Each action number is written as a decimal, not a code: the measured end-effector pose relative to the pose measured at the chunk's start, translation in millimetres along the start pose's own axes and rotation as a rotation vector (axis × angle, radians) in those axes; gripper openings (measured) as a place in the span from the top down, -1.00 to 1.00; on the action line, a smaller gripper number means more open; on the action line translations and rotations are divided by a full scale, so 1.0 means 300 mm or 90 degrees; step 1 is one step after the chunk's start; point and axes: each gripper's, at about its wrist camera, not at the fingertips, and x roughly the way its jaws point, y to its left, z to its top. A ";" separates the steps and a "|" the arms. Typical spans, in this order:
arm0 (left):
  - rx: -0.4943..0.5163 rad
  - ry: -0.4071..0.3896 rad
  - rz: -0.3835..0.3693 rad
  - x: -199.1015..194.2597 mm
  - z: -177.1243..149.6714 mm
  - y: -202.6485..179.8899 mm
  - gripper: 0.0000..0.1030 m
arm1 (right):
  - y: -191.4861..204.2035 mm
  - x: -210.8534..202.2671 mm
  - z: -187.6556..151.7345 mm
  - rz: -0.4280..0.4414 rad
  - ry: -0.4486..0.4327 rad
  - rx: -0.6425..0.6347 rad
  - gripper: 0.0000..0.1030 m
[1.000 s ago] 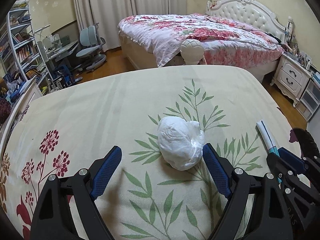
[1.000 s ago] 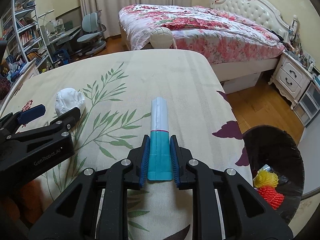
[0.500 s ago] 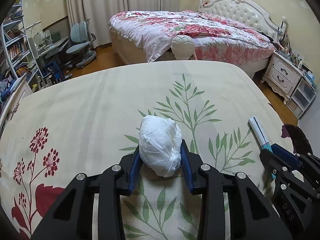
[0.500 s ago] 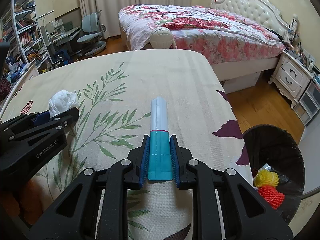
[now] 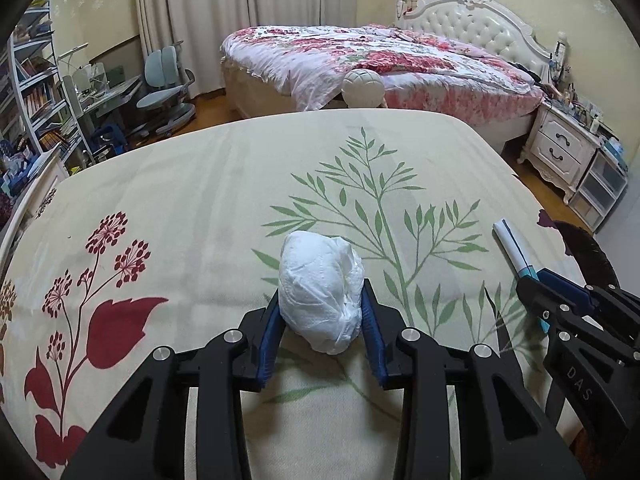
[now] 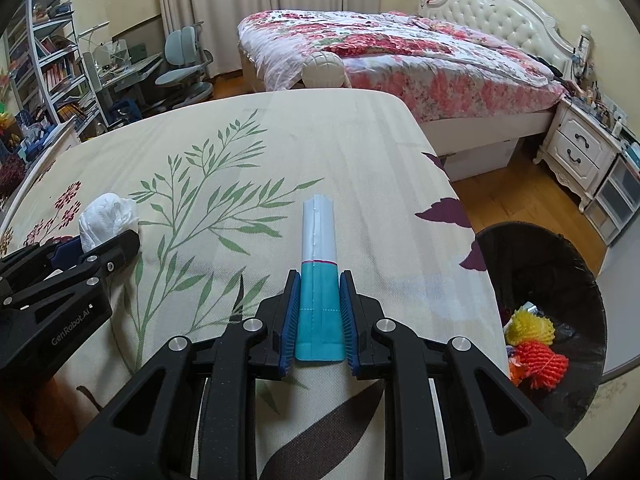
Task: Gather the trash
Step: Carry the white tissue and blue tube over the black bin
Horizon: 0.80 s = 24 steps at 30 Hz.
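A crumpled white paper wad [image 5: 320, 292] sits between the blue pads of my left gripper [image 5: 322, 304], which is shut on it just above the leaf-patterned tablecloth [image 5: 200, 184]. The same wad [image 6: 106, 220] shows at the left of the right wrist view, in the left gripper [image 6: 100, 240]. My right gripper [image 6: 319, 312] is shut on a teal and white tube-shaped wrapper [image 6: 319, 264] that points away over the cloth. In the left wrist view that wrapper [image 5: 514, 246] and the right gripper [image 5: 536, 280] sit at the right edge.
A black trash bin [image 6: 560, 264] stands on the floor past the table's right edge, with yellow and orange mesh balls [image 6: 536, 344] inside. Beyond the table are a floral bed [image 6: 400, 52], a nightstand [image 6: 580, 152], desk chairs [image 6: 188, 64] and bookshelves [image 6: 40, 60].
My left gripper went from wide open around the white wad to shut on it and has shifted across the cloth with it. The right gripper has stayed still on the wrapper.
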 end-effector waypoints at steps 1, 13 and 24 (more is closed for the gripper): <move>0.000 -0.001 0.000 -0.008 -0.006 -0.001 0.28 | 0.001 -0.015 -0.020 0.000 -0.002 0.000 0.62; -0.008 -0.009 -0.001 -0.078 -0.087 -0.019 0.28 | 0.026 -0.108 -0.136 0.007 -0.008 -0.001 0.63; -0.004 -0.016 -0.014 -0.127 -0.139 -0.065 0.28 | -0.009 -0.217 -0.197 0.011 -0.033 0.019 0.64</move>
